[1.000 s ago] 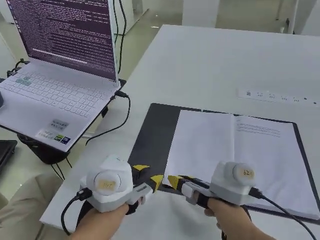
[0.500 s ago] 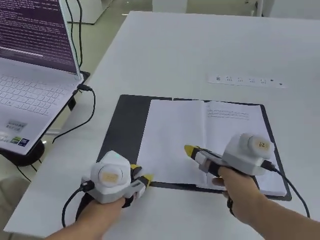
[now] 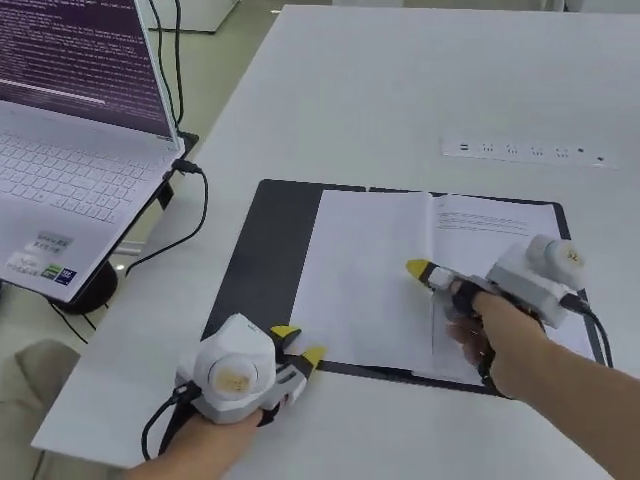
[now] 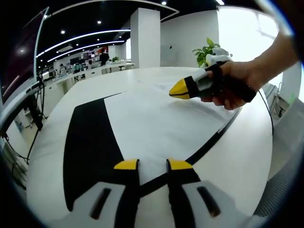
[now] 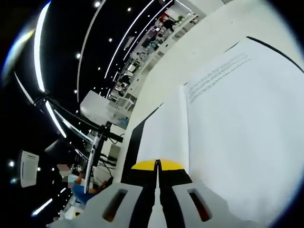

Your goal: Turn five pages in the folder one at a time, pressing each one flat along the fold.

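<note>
Two changes can be noted over the last second. The right gripper (image 3: 415, 268) has been carried from the near edge of the folder (image 3: 270, 260) onto its white pages, just beside the fold (image 3: 431, 225). The left gripper (image 3: 298, 343) has been kept by the folder's near-left edge. The right fingers (image 5: 145, 165) are closed tip to tip on nothing, and the left fingers (image 4: 127, 165) are slightly parted and empty. The folder lies open on the desk (image 3: 400, 90). A press along the fold is judged to be starting; no page is seen lifted.
</note>
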Tool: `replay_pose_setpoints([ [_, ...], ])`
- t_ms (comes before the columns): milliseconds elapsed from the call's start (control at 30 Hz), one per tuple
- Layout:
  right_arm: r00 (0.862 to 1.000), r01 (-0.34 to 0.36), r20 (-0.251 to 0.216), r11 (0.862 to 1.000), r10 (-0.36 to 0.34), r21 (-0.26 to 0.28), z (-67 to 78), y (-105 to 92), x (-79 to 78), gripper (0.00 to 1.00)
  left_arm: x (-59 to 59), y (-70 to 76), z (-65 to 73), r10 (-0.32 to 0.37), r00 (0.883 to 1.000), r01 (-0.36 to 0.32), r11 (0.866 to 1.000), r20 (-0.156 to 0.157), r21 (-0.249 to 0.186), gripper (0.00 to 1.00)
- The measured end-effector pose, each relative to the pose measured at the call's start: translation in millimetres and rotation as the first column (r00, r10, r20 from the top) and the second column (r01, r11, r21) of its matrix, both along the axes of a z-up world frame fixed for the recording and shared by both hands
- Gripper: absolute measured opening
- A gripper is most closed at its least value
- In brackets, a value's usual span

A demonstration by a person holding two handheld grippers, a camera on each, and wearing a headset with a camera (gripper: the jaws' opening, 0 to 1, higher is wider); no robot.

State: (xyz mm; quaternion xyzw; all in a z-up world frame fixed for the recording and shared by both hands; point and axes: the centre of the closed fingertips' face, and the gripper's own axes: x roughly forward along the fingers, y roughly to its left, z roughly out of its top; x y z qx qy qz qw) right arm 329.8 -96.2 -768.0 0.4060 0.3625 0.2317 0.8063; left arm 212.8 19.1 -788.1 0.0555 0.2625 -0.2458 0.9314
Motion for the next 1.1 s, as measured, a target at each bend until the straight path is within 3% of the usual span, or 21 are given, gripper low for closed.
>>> replay_pose_setpoints([
  [100, 0.998, 0.027, -0.054, 1.0, -0.026, 0.016, -7.2, -1.9, 2.2, 0.0, -0.1, -0.6, 0.1, -0.003, 1.0, 0.003, 1.0, 0.004, 0.004, 0.21],
  [133, 0.996, 0.037, -0.079, 0.997, -0.032, 0.064, -5.0, 0.3, 2.5, 0.0, -0.1, -0.6, 0.3, -0.001, 1.0, 0.001, 1.0, 0.006, 0.002, 0.21],
  [267, 0.991, 0.081, -0.114, 0.991, -0.069, 0.103, -3.2, 0.1, 9.6, 0.0, -0.2, -1.1, 0.2, -0.002, 1.0, 0.002, 1.0, 0.012, 0.001, 0.21],
  [300, 0.986, 0.107, -0.144, 0.986, -0.088, 0.129, -2.0, 0.7, 11.3, 0.0, -0.1, -1.0, 0.0, -0.003, 1.0, 0.003, 1.0, 0.013, 0.001, 0.21],
  [500, 0.976, 0.141, -0.191, 0.971, -0.103, 0.194, 2.0, 4.7, 22.5, 0.0, 0.0, -0.7, -1.1, -0.005, 1.0, 0.005, 1.0, 0.017, 0.004, 0.21],
  [733, 0.961, 0.198, -0.232, 0.956, -0.147, 0.215, 3.4, 1.7, 44.5, 0.0, -0.7, -1.2, -0.9, -0.006, 1.0, 0.006, 1.0, 0.017, 0.006, 0.21],
  [1100, 0.955, 0.223, -0.242, 0.955, -0.173, 0.195, 1.2, 2.6, 76.4, 0.0, -0.7, 1.6, -2.6, 0.003, 1.0, -0.003, 1.0, 0.023, -0.005, 0.21],
])
